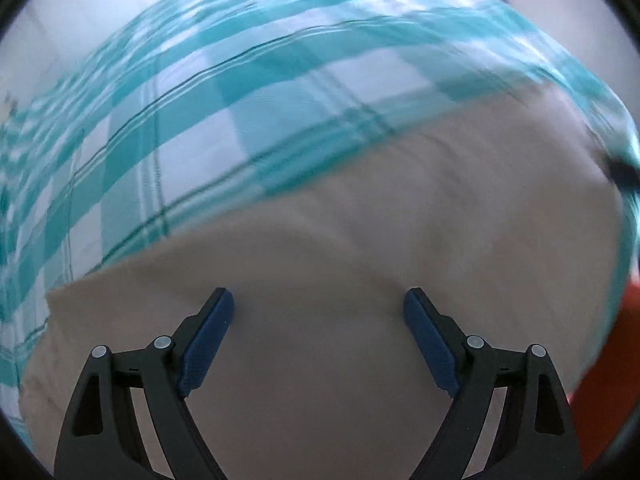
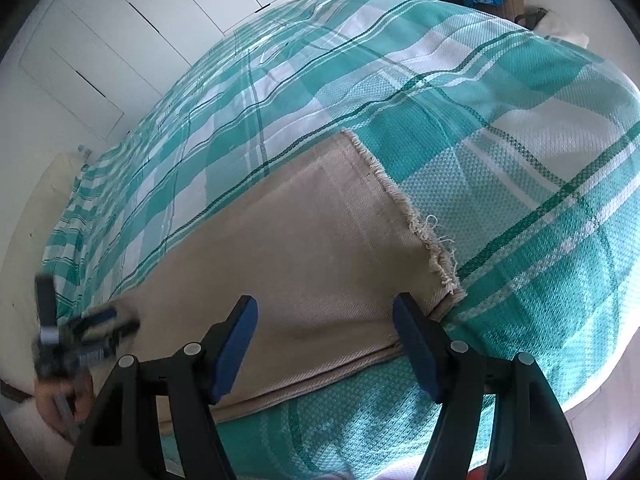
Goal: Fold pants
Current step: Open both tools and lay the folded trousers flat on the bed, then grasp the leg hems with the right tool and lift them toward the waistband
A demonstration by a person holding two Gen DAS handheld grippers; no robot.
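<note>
White cupboard doors point(image 2: 120, 40) line the far wall, and a teal-and-white checked bedspread point(image 2: 520, 140) covers the bed across both views. Beige pants point(image 2: 312, 240) lie flat on that bedspread, and the frayed hem point(image 2: 424, 236) of a leg sits just ahead and to the right of the right gripper point(image 2: 325, 344).

That right gripper tilts steeply down at the cloth, jaws parted fairly wide with nothing pinched. Its right finger stands at the near corner of the leg, by the hem; the left finger stands over the beige fabric. Whether the tips touch the cloth can't be told. The near edge of the leg runs between the fingers, with bare bedspread below it.

Over to the left wrist view, blurred. The left gripper point(image 1: 318, 312) points even more steeply down, jaws spread wide and empty, beige fabric point(image 1: 360, 240) filling the space between and ahead of its blue pads point(image 1: 208, 344). The upper edge of the pants lies beyond the fingertips, checked bedspread past that.

From the right wrist view, the left gripper point(image 2: 100, 328) shows as a blur far off to the left, over the other end of the pants, with the person's hand point(image 2: 56, 400) wrapped around its grip.
</note>
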